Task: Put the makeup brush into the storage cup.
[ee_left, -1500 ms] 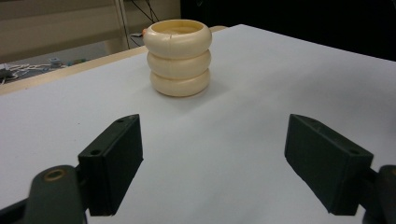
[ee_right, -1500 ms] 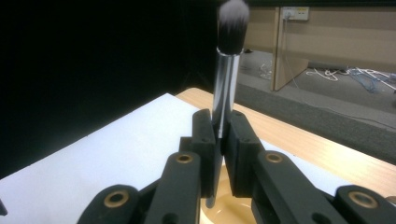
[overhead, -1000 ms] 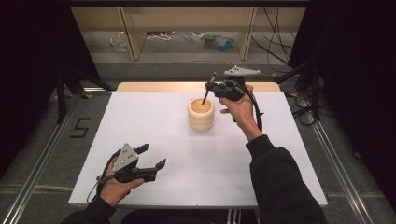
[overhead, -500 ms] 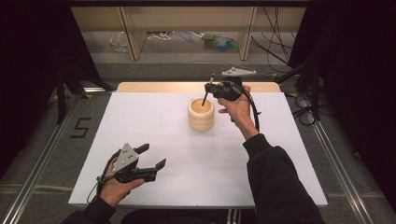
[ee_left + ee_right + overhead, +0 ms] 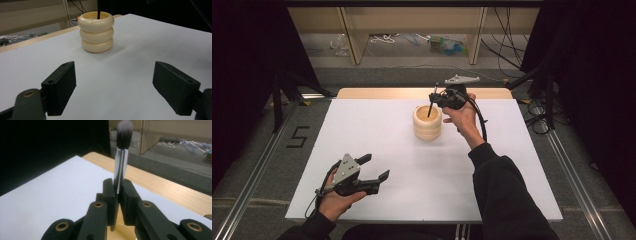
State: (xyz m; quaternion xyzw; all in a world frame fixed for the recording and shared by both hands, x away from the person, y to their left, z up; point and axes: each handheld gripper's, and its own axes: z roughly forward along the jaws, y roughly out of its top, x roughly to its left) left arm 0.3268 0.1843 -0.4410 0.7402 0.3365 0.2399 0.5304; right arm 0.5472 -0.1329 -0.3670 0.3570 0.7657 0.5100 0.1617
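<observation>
A cream holder made of three stacked rings (image 5: 427, 122) stands on the white table top (image 5: 382, 135), far of centre. My right gripper (image 5: 438, 97) hovers at its far right rim, shut on a makeup brush (image 5: 121, 163) with a silver ferrule and dark bristles pointing up. The brush's black handle (image 5: 431, 105) slants down into the holder's mouth (image 5: 122, 231). My left gripper (image 5: 376, 168) sits open near the front left of the table, with nothing between its jaws. In the left gripper view the holder (image 5: 96, 31) stands ahead with the dark handle (image 5: 98, 10) rising from it.
A wooden strip (image 5: 377, 93) borders the table's far edge. Behind it stand a shelf unit with wooden legs (image 5: 352, 42) and loose cables (image 5: 512, 45) on the floor. A "5" mark (image 5: 298, 136) lies on the floor at left. Metal rails (image 5: 572, 175) run along both sides.
The right gripper has carried the brush slightly lower and closer over the holder, its handle now inside the mouth. The left gripper has stayed still.
</observation>
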